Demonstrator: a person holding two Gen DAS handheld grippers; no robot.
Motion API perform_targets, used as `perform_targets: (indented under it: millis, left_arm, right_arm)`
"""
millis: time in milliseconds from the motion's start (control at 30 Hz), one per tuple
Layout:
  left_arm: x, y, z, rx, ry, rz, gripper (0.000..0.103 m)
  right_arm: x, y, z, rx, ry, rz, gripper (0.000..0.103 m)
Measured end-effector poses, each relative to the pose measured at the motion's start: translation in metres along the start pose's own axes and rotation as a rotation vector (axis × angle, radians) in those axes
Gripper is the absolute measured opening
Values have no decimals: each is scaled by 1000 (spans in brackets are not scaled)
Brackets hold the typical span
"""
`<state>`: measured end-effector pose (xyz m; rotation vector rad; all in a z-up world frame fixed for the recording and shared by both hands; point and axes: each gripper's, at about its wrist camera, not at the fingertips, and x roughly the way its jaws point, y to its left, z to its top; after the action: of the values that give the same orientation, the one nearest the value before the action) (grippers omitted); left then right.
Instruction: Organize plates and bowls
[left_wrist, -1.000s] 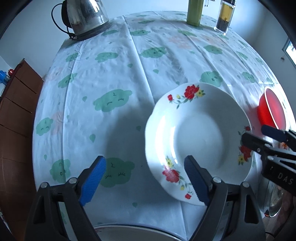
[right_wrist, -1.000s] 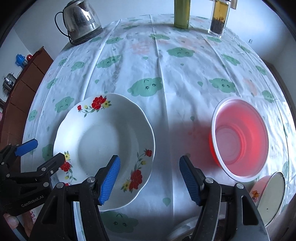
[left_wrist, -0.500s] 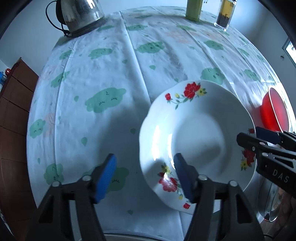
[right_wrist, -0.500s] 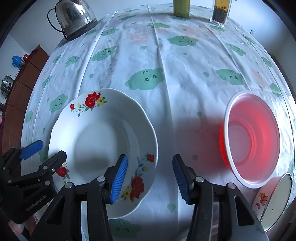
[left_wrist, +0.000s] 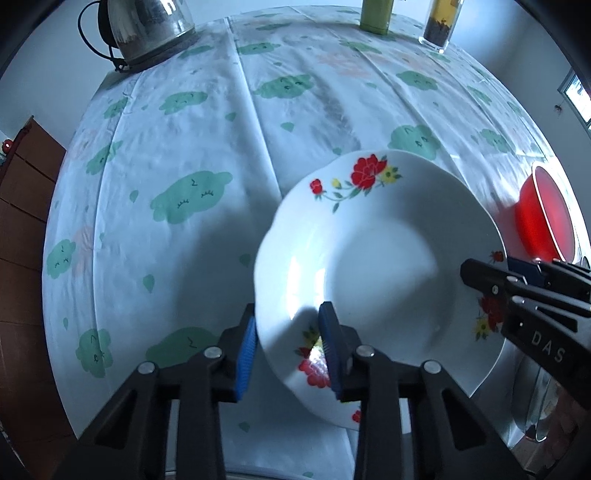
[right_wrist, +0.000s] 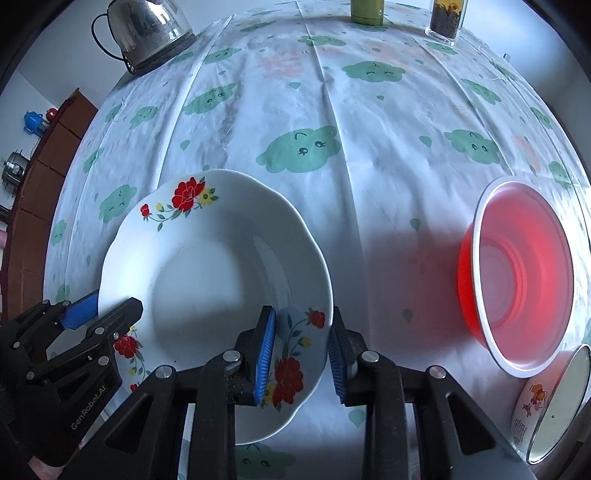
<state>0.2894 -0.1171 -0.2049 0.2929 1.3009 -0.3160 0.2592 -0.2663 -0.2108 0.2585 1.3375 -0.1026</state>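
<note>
- My left gripper straddles the plate's left rim at lower centre, jaws nearly clamped.
- My right gripper brackets the opposite rim likewise.
- The red bowl sits right of the plate.

A white deep plate with a scalloped rim and red flower sprigs sits right way up on the table, left of the other dishes. Well apart to its right lies a red plastic bowl with a white rim. Just beside that bowl, nearer the table's edge, is a small bowl with a cartoon print.
</note>
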Motion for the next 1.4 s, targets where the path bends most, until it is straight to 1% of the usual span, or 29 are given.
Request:
perform_targets:
  millis: [133,433,967,1400]
  left_arm:
    - [-2,-2,-1,18,-17,20,31]
    - [-13,1,-3,8,-34,25,31]
    - [-31,4,-14,-5,-47,41,31]
    - [-53,12,-31,-31,-66,59,31]
  right_arm:
    - [0,0,-2,-3,-5,9,29]
    - [-12,3,-6,-39,-38,5,29]
    - [-26,11,-12,-60,-44,22,29]
    - [-42,23,-24,-95,-56,44,29]
